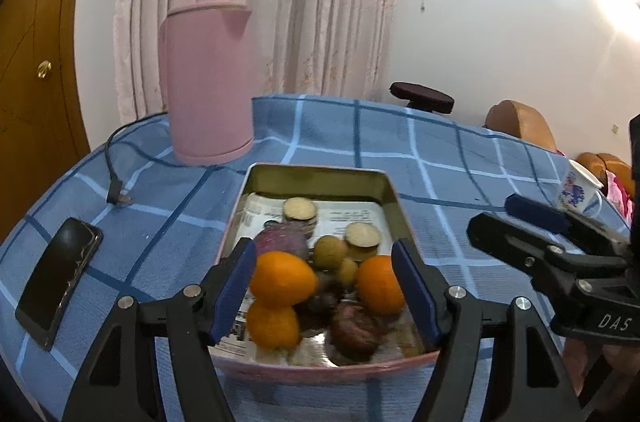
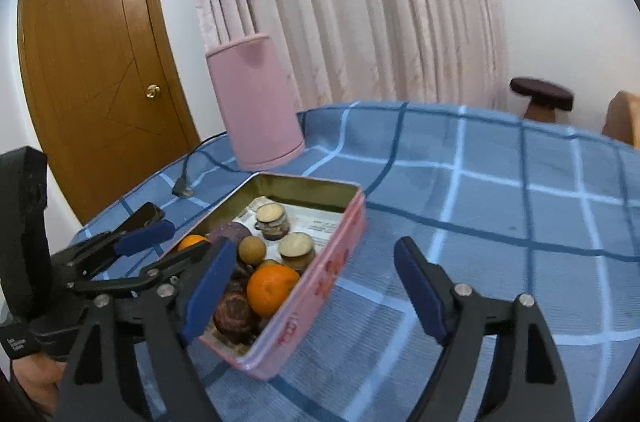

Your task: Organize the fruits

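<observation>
Fingers on both grippers are standing wide apart and gripping nothing: the left gripper [image 1: 324, 286] is hovering over the near end of the tin [image 1: 390, 190], its blue pads [image 1: 414, 286] framing the fruit, while the right gripper [image 2: 314, 288] is hanging just beside the tin's pink side wall [image 2: 320, 286], one finger over the fruit and the other over bare cloth.

Going by size, the checked table [image 1: 460, 150] is carrying everything, with a pink kettle [image 1: 208, 82] standing upright behind the tin and a phone [image 1: 60, 274] lying off to the left. The tin is sitting near the middle of the table, its long axis running away from the cameras toward the kettle, its open top facing up.

Inside it, three oranges [image 1: 282, 278] are crowding the near end, dark reddish fruits [image 1: 354, 330] are lying among them, small yellowish round ones [image 1: 330, 252] are sitting in the middle, and two cut stubs [image 1: 300, 209] are standing on end toward the far wall.

I judge the job as mostly done: no fruit is showing loose on the cloth, so little seems left beyond perhaps tidying the pile.
</observation>
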`<state>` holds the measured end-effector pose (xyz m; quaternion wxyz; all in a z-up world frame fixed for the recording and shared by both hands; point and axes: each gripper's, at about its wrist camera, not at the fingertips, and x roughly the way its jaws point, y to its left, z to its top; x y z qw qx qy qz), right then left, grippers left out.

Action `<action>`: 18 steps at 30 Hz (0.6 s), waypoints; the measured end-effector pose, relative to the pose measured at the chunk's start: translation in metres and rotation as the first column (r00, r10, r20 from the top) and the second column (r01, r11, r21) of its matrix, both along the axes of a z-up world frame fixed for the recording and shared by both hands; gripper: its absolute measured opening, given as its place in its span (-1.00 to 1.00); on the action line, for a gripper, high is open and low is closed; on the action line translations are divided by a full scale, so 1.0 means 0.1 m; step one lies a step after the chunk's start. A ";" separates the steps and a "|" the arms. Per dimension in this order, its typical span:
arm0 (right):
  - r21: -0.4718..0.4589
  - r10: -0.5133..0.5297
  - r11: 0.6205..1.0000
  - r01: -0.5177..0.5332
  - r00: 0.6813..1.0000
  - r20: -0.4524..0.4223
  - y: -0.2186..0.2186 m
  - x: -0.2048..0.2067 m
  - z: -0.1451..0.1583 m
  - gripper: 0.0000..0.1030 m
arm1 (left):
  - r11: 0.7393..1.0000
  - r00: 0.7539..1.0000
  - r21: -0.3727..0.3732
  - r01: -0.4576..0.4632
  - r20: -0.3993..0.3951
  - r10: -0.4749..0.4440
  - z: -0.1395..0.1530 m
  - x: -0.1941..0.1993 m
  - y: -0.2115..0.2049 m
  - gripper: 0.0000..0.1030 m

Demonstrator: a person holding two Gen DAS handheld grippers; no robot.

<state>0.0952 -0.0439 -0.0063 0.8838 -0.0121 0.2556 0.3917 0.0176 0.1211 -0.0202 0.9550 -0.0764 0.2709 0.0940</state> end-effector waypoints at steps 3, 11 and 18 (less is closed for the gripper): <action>-0.017 -0.044 0.999 0.045 0.998 0.055 -0.11 -0.10 0.09 0.76 | 1.000 1.000 0.004 0.017 0.013 -0.017 0.05 -0.04 -0.08 0.39; -0.041 -0.090 0.995 0.095 0.988 0.124 -0.31 -0.28 0.17 0.86 | 0.999 0.998 0.021 0.044 0.034 -0.045 0.15 -0.10 -0.24 0.40; -0.020 -0.127 0.991 0.131 0.983 0.132 -0.50 -0.36 0.23 0.88 | 0.996 0.997 0.048 0.072 0.038 -0.074 0.19 -0.14 -0.40 0.44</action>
